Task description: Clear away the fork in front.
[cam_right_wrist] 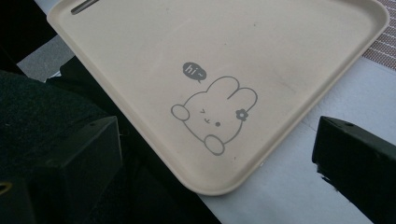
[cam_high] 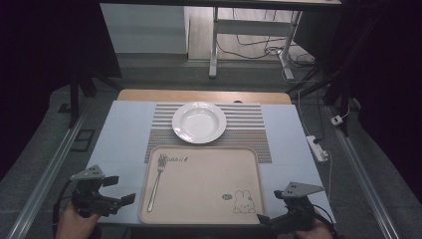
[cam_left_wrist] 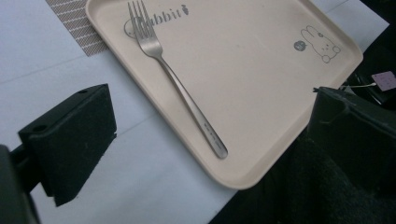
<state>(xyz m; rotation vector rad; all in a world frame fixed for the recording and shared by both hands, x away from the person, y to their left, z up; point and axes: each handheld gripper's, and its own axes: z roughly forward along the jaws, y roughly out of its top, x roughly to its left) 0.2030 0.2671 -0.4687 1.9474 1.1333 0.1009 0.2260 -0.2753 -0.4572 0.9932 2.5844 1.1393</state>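
Note:
A beige tray (cam_high: 209, 172) with a rabbit print lies at the table's front middle. A metal fork (cam_high: 155, 183) rests along its left side, tines pointing away. My left gripper (cam_high: 121, 190) hovers just left of the tray's front left corner, open with nothing between its jaws. In the left gripper view the fork (cam_left_wrist: 182, 88) on the tray (cam_left_wrist: 261, 70) lies ahead of that gripper (cam_left_wrist: 205, 98). My right gripper (cam_high: 271, 205) sits at the tray's front right corner, open and empty. The right gripper view looks past this gripper (cam_right_wrist: 217, 123) at the rabbit print on the tray (cam_right_wrist: 140, 46).
A white deep plate (cam_high: 199, 122) stands on a striped placemat (cam_high: 249, 130) behind the tray. A white power strip (cam_high: 317, 148) with its cable lies off the table's right edge. The table's front edge is right under both hands.

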